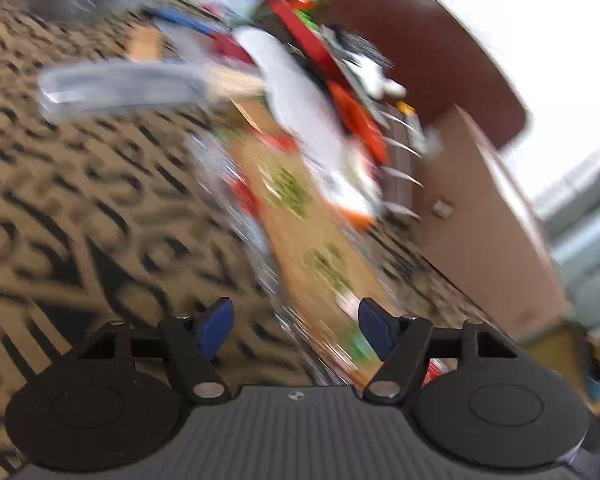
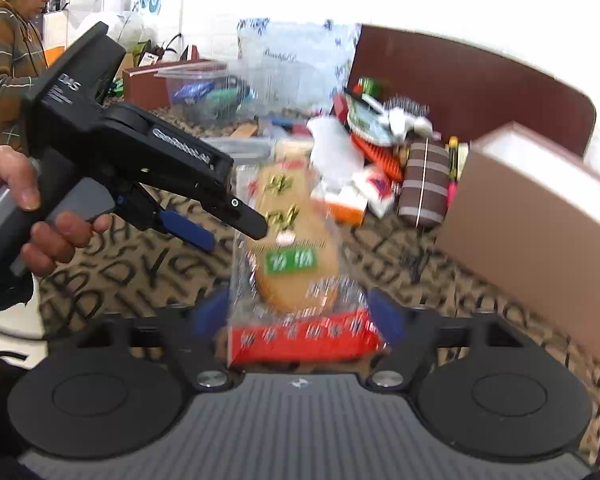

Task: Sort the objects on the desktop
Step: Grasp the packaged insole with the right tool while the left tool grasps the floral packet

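Desktop objects lie in one heap (image 2: 380,152) on a tablecloth (image 2: 148,276) printed with big black letters, and places below are given relative to the clear snack packet (image 2: 296,264) with a tan biscuit-coloured inside, a green label and a red band whose writing is too blurred to read. Largest is one brown box (image 2: 540,216), to the packet's right and well apart from it. One clear plastic bag (image 2: 296,60) with blue print stands behind the packet, its script too blurred to read. One brown striped pouch (image 2: 426,184) lies behind and to the right, with one white-and-orange carton (image 2: 346,200) between it and the packet. One long clear case (image 1: 120,88) lies behind and to the left in the left wrist view. The right gripper (image 2: 296,316) is clamped on the packet, a blue pad (image 2: 386,316) against each side of its red end. The left gripper (image 1: 296,328) has its jaws apart with nothing between its two blue pads (image 1: 216,326); the packet (image 1: 300,220) runs forward just ahead of it, blurred. In the right wrist view that gripper's tip (image 2: 244,220) hangs at the packet's left edge, though I cannot tell whether it touches, and its black body bears lettering too blurred to read.
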